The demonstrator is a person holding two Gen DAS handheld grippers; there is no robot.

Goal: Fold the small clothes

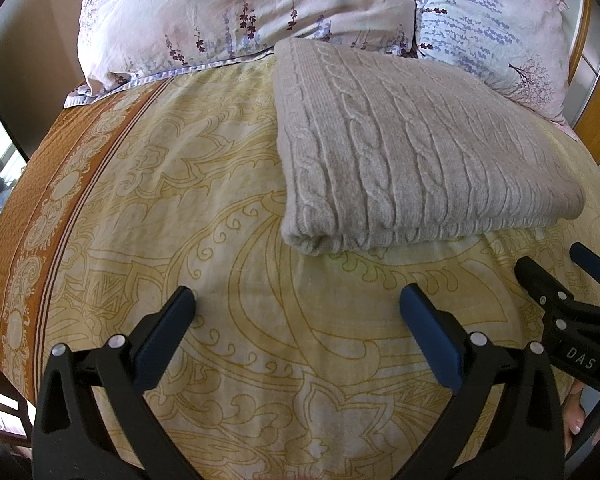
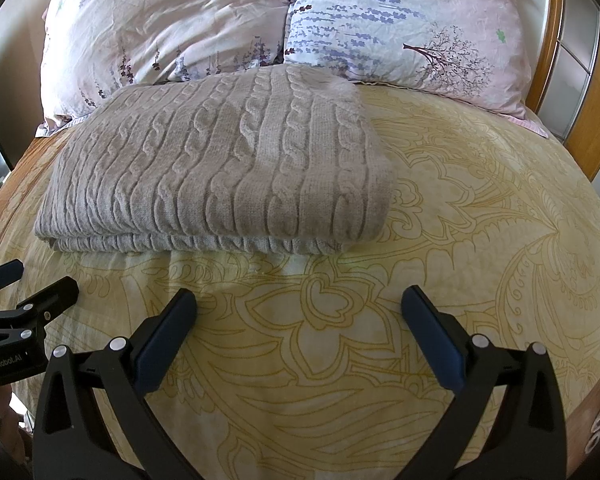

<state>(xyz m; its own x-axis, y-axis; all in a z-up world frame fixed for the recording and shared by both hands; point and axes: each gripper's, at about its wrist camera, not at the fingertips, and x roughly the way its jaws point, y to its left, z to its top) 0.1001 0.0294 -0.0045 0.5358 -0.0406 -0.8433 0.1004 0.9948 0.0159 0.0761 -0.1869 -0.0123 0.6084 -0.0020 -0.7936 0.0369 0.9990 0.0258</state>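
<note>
While the folded sweater [image 1: 416, 148] lies on the bedspread [image 1: 220, 200], each hand-held gripper, left [image 1: 298, 306] and right [image 2: 300, 306], hangs released.

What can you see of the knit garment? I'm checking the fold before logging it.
The knit is beige-grey with raised cable ribs, soft and thick-looking. It lies folded into a flat, roughly rectangular stack of layers, whose edges show along the near side. It rests on the yellow patterned bedspread, its far edge at or against the floral pillows. Neither tongs touch it; both are open and short of it.
</note>
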